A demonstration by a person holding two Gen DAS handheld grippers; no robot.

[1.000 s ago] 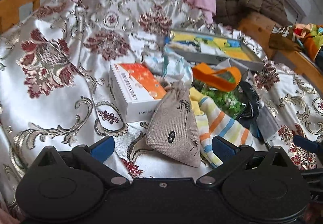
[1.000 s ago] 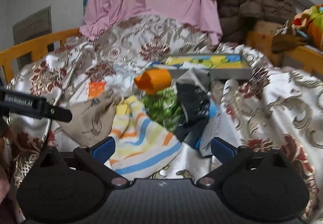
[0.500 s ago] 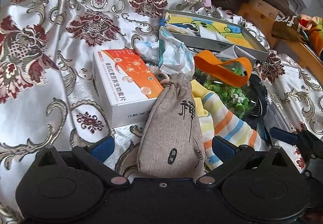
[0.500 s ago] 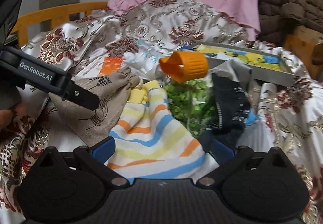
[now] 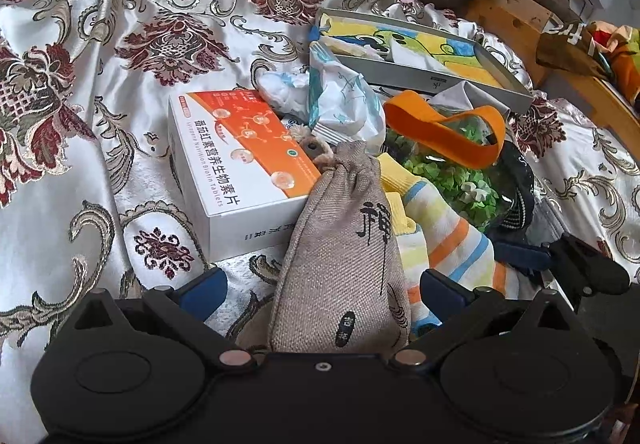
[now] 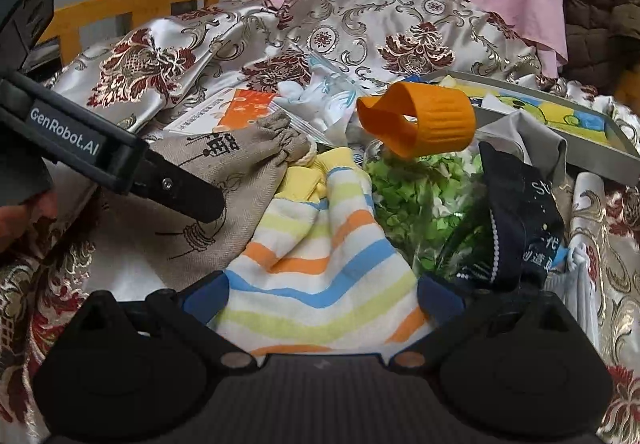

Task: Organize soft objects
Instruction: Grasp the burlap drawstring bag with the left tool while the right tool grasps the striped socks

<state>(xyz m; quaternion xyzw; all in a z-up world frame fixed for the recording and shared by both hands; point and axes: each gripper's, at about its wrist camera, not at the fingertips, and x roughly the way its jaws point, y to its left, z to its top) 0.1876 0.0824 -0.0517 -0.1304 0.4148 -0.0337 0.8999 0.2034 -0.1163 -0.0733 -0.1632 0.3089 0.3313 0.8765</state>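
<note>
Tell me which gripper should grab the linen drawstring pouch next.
Left. The left gripper is open with the linen pouch already lying between its fingers. The right gripper is open around the striped towel instead, with the pouch off to its left.

Pouch [image 5: 344, 244] leans on box [image 5: 236, 164] (left); sock [image 5: 448, 240] right; tray [image 5: 432, 60] behind.

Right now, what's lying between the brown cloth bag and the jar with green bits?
The striped cloth, with a yellow piece at its top, lies between the brown cloth bag and the jar. The right wrist view shows it best.
</note>
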